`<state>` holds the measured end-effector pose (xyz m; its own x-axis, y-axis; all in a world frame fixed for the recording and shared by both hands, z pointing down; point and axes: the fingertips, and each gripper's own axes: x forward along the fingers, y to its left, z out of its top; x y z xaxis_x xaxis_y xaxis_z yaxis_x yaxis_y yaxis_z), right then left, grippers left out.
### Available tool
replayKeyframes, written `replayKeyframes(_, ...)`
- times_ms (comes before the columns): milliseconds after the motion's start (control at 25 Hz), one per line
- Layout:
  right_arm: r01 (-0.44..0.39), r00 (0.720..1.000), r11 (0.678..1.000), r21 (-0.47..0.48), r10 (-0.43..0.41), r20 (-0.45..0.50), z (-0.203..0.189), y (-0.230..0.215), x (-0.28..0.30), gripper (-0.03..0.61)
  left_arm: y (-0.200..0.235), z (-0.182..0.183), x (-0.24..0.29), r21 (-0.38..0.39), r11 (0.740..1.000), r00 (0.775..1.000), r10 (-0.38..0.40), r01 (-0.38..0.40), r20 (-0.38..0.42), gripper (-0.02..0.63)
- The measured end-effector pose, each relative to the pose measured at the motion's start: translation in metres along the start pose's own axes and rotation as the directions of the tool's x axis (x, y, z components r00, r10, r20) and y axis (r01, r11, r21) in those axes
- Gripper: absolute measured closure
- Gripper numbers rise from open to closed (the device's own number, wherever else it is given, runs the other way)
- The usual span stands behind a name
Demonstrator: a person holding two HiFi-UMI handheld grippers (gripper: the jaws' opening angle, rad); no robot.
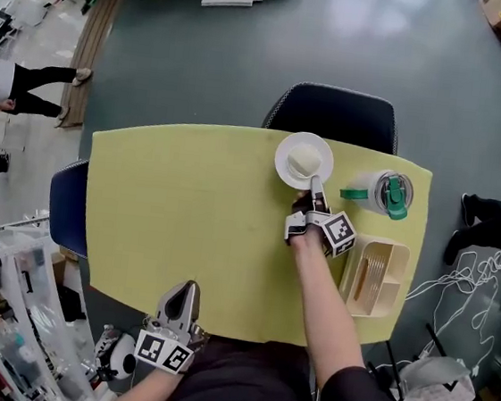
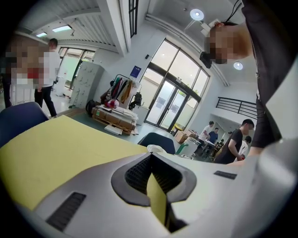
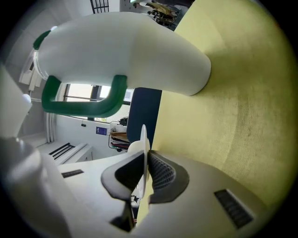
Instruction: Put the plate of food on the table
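Note:
A white plate (image 1: 304, 160) with a pale lump of food on it rests on the far right part of the yellow table (image 1: 186, 215). My right gripper (image 1: 313, 191) reaches to the plate's near rim and is shut on it. In the right gripper view the thin plate rim (image 3: 143, 134) runs edge-on between the right gripper's (image 3: 145, 154) dark pads. My left gripper (image 1: 186, 294) hovers at the table's near edge, far from the plate. Its jaws meet at the tip with nothing between them, and in its own view the left gripper (image 2: 150, 157) points across the table.
A white cup with a green lid (image 1: 383, 192) stands just right of the plate and looms large as the cup (image 3: 125, 56) in the right gripper view. A cream tray (image 1: 374, 274) sits at the right edge. Dark chairs (image 1: 334, 115) flank the table. People stand around.

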<state>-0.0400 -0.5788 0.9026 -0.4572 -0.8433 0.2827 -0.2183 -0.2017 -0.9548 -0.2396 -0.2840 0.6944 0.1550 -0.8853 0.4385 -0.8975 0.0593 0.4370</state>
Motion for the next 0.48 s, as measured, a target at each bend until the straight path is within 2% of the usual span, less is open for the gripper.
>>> replayKeyframes(480, 0.091, 0.995, 0.996, 0.019, -0.092, 0.025, -0.004, -0.026, 0.003, 0.552, 0.01, -0.019, 0.004, -0.038, 0.999, 0.999, 0.013, -0.014, -0.042, 0.604)
